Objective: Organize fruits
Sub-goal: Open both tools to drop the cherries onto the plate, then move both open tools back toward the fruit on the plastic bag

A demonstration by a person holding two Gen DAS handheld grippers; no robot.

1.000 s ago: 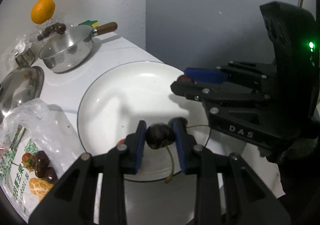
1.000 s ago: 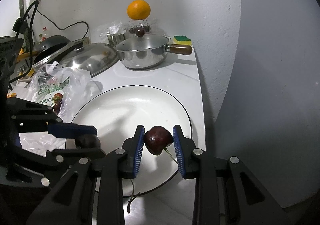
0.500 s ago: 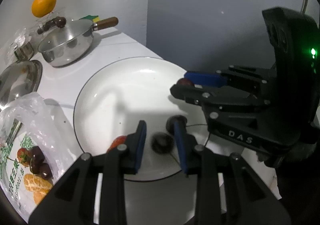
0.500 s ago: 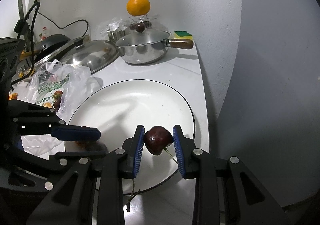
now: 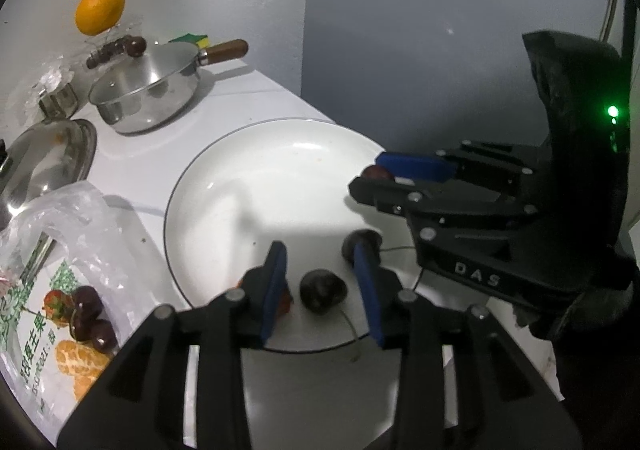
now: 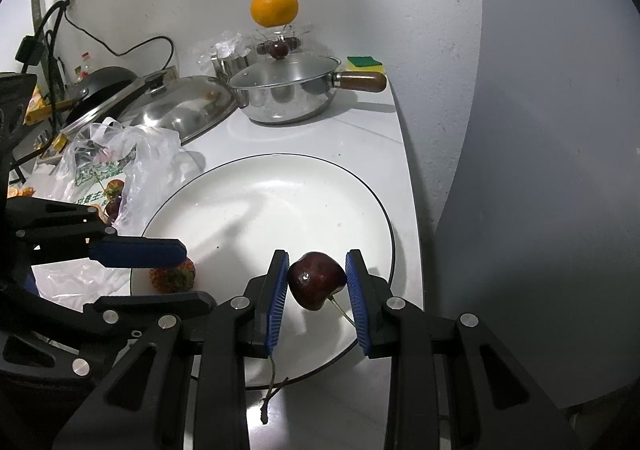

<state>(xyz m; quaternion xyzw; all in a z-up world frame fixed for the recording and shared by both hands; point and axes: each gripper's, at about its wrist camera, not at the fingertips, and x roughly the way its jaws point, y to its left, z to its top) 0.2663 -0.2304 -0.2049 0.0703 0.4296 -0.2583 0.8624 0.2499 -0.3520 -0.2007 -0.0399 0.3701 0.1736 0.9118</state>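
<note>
The left tongs point(image 5: 322, 286) have spread, dropping their cherry point(image 5: 322, 291) at the plate's point(image 5: 248, 178) six o'clock (delivered); the right tongs point(image 6: 317, 282) still pinch another cherry point(image 6: 316, 279), next to go.

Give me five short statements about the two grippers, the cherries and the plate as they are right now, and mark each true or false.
1. The right gripper is shut on a cherry. True.
2. The left gripper is clamped on a cherry too. False: its jaws stand open, and the loose cherry lies on the white plate between them.
3. A strawberry lies on the plate near its rim. True.
4. The steel pot has no lid. False: a lid covers it.
5. The orange lies on the plate. False: it sits at the back by the wall, beyond the pot.
</note>
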